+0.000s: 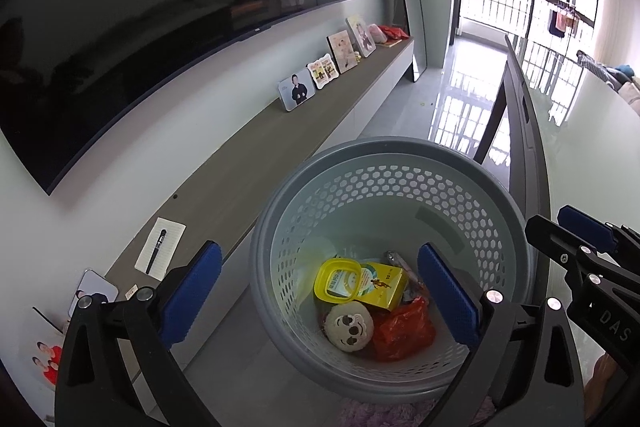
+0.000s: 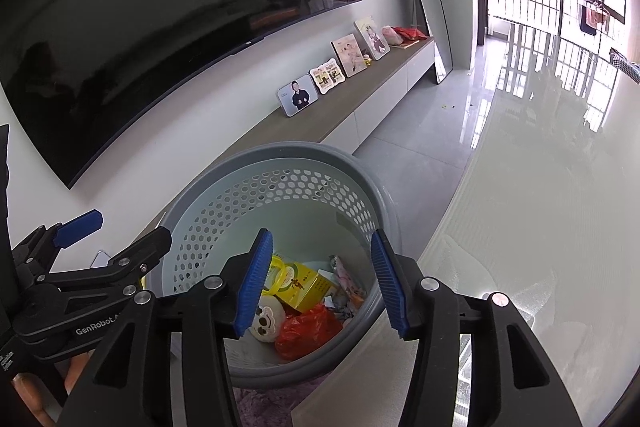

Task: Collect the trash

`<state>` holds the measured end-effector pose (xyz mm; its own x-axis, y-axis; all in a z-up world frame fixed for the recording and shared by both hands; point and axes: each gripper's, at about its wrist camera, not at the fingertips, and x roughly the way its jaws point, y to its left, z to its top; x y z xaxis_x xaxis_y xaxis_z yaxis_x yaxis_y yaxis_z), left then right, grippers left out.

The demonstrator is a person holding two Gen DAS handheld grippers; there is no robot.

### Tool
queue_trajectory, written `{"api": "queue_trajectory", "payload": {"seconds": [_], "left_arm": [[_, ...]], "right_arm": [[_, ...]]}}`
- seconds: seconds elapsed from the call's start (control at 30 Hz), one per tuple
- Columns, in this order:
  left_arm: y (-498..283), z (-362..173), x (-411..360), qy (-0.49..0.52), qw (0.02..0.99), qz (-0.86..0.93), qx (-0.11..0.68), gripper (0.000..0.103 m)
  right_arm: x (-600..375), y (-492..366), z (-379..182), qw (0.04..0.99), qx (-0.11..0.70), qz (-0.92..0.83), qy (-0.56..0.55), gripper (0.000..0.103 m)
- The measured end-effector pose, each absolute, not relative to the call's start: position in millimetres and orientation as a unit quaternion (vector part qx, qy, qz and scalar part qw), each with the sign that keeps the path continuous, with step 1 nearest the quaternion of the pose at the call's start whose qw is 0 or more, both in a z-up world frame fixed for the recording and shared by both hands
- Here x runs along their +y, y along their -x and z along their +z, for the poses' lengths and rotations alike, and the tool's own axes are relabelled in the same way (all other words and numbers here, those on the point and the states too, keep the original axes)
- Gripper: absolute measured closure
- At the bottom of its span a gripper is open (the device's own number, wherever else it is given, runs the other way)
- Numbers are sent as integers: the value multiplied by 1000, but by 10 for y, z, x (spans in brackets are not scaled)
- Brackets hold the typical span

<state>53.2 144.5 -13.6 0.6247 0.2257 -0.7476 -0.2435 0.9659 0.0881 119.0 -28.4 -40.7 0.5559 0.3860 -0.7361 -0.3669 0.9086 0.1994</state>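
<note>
A grey perforated basket [image 1: 400, 163] stands on the floor below both grippers; it also shows in the right wrist view [image 2: 280, 155]. Inside lie a red plastic bag [image 1: 404, 331], a round white face-printed item [image 1: 349, 327], a yellow box [image 1: 386, 285] with a yellow lid [image 1: 334, 281], and wrappers [image 2: 346, 287]. My left gripper [image 1: 320, 299] is open and empty above the basket. My right gripper [image 2: 322, 287] is open and empty above it too. The right gripper shows at the left view's right edge [image 1: 592, 255].
A long low TV cabinet [image 1: 280, 139] runs along the wall with photo frames [image 1: 296, 93], a paper with a pen [image 1: 160, 253] and a large TV [image 1: 120, 27] above. A glossy glass table [image 2: 540, 207] lies to the right. A purple rug [image 1: 380, 415] lies under the basket.
</note>
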Motion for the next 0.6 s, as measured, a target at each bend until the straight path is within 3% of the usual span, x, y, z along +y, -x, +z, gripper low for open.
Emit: {"api": "queue_trajectory", "payload": {"seconds": [0.6], "left_arm": [[-523,-145,1414,-1,900,137,414,6]], "right_arm": [[-308,-1175,-396,883,419,211,-12,53]]}}
